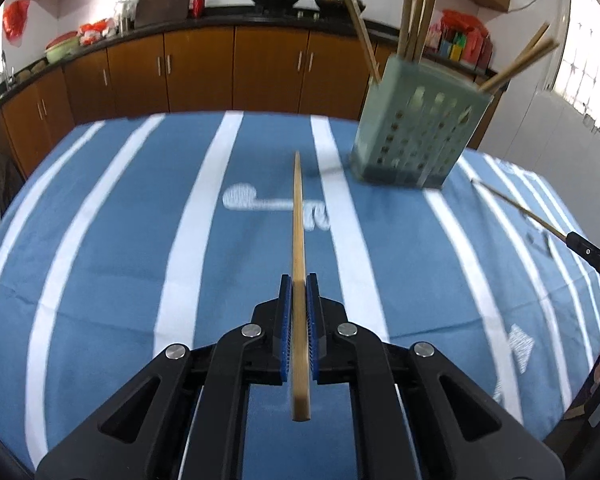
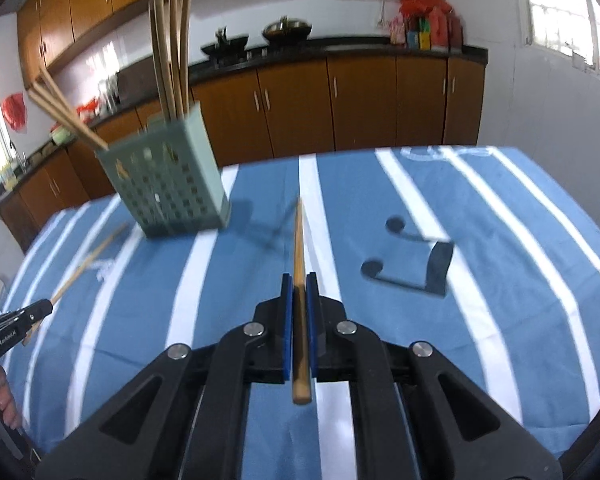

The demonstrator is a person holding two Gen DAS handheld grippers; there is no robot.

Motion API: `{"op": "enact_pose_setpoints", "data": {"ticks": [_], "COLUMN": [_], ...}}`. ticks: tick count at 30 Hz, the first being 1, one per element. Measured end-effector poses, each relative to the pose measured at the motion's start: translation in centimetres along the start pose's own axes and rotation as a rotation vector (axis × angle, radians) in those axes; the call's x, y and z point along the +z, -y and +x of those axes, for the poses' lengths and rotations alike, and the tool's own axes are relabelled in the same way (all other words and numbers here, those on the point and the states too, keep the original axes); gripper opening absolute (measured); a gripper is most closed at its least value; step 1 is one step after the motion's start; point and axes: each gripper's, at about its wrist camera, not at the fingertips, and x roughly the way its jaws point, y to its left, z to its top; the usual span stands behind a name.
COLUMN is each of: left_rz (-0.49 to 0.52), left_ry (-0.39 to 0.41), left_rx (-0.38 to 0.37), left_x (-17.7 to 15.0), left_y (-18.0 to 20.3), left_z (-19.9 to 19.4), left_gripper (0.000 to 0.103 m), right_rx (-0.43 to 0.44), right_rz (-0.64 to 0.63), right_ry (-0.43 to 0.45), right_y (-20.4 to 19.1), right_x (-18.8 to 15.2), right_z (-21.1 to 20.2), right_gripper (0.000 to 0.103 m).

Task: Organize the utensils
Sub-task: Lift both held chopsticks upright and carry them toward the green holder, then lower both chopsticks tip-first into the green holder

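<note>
With several chopsticks already standing in the green holder [image 1: 416,128] at my one o'clock, my left gripper [image 1: 299,284] and right gripper [image 2: 299,284] each pinch one chopstick [image 1: 299,240] [image 2: 299,248] not yet dropped in.

Both wrist views, slightly blurred, share the holder [image 1: 418,136].
</note>
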Motion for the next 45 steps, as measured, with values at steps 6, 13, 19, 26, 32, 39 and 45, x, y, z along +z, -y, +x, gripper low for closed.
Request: {"op": "enact_pose_setpoints", "data": {"ticks": [6,13,19,26,32,39,45], "left_rz": [-0.01,-0.007,0.003,0.005,0.026,0.075,0.08], "left_ry": [0.101,0.206,0.259,0.284,0.305,0.38,0.475], "left_rx": [-0.017,-0.03,-0.032,-0.044,-0.054,-0.125,-0.189], "left_x": [2.0,4.0,4.9,5.1,5.7,8.2,11.4], "left_y": [0.1,0.4,0.6,0.9,1.6,3.9,5.9], "left_z": [-2.9,-5.8,-7.2,-7.8,-8.4,-10.6,-12.8], "left_gripper": [0.007,0.007,0.007,0.007,0.007,0.007,0.007], "right_rx": [0.009,0.036,0.054,0.061,0.077,0.198,0.261], "right_rz": [0.016,0.017,0.007,0.013,0.001,-0.016,-0.023], "right_ry": [0.089,0.177,0.207,0.227,0.254,0.354,0.507], "right_y": [0.4,0.0,-0.2,-0.2,-0.6,-2.1,-4.2], "right_x": [1.7,3.5,4.3,4.7,5.8,10.1,12.8], "right_z": [-2.6,-4.9,-6.0,-6.5,-7.3,-11.6,-15.3], "right_gripper": [0.008,0.008,0.008,0.008,0.008,0.008,0.008]}}
